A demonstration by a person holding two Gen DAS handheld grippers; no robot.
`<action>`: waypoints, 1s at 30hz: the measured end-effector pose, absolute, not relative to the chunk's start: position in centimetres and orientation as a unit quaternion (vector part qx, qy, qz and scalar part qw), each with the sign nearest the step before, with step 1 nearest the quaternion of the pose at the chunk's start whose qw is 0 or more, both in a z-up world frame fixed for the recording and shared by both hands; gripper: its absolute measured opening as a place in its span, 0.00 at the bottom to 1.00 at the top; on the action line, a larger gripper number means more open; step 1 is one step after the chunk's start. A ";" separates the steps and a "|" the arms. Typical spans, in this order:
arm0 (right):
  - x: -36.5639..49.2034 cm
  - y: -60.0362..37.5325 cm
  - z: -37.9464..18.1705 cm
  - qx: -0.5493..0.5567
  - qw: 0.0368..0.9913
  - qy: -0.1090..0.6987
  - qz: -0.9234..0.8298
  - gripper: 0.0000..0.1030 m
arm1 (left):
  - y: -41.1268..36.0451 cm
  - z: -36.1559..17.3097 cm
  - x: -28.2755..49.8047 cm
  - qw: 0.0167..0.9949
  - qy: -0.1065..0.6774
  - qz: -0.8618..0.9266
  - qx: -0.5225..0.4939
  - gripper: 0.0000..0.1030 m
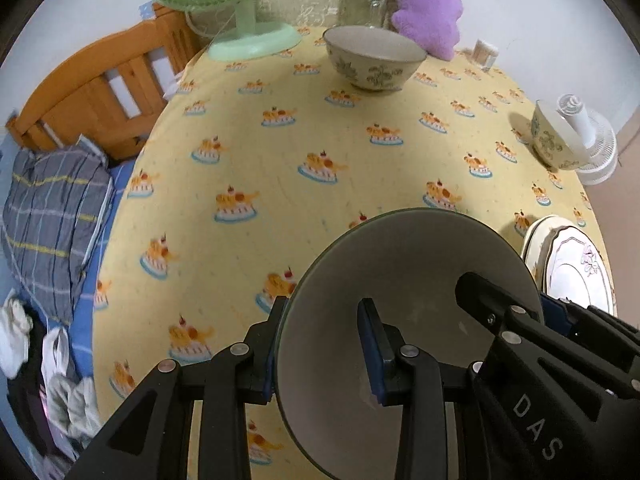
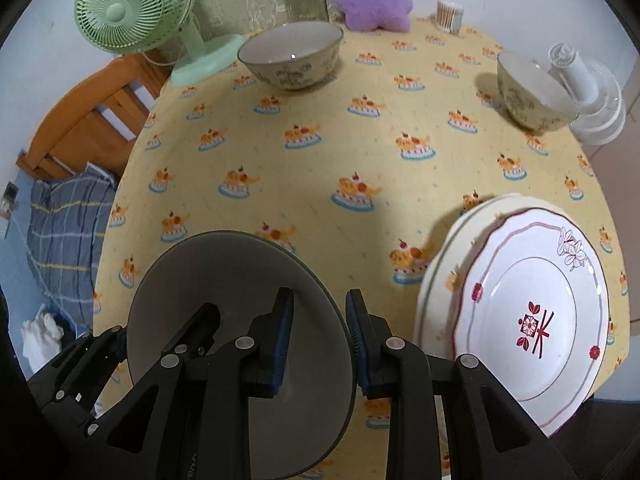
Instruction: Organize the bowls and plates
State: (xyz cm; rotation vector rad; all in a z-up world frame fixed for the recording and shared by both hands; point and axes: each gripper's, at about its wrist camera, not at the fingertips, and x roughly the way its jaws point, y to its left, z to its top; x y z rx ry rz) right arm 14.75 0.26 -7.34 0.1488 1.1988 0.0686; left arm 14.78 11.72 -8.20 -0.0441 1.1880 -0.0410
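Both clamped on opposite rim walls of the grey-rimmed, pale-glazed ceramic bowl [image 1: 404, 280], left gripper [image 1: 324, 344] and right gripper [image 2: 320, 340] sharing its weight above the yellow cake-print tablecloth [image 2: 320, 152], likely bound for stacking with the floral bowls.

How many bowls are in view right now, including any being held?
3. A grey bowl is gripped on opposite rims by the left claw and right claw; a patterned bowl stands near the green fan; another stands at the table's far right edge. None seems hidden.
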 end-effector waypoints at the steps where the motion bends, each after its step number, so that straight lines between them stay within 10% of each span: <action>1: 14.7 0.0 -7.6 0.073 0.819 0.568 0.035 0.30 | 11.5 -8.4 14.6 0.827 0.562 -0.012 -0.024 0.33; 18: 15.4 -1.3 -9.2 0.038 0.813 0.573 0.097 0.32 | 10.2 -9.5 13.7 0.819 0.568 0.052 -0.054 0.38; 20: 15.5 -1.1 -9.3 0.029 0.813 0.573 0.096 0.35 | 10.4 -9.7 13.7 0.816 0.572 0.050 -0.060 0.59; 24: 15.1 -0.8 -8.8 0.031 0.827 0.553 0.095 0.87 | 10.6 -9.1 13.3 0.824 0.561 0.029 -0.067 0.86; 30: 14.4 -0.4 -7.1 0.039 0.847 0.525 0.071 0.89 | 11.2 -7.6 13.1 0.838 0.542 -0.004 -0.057 0.94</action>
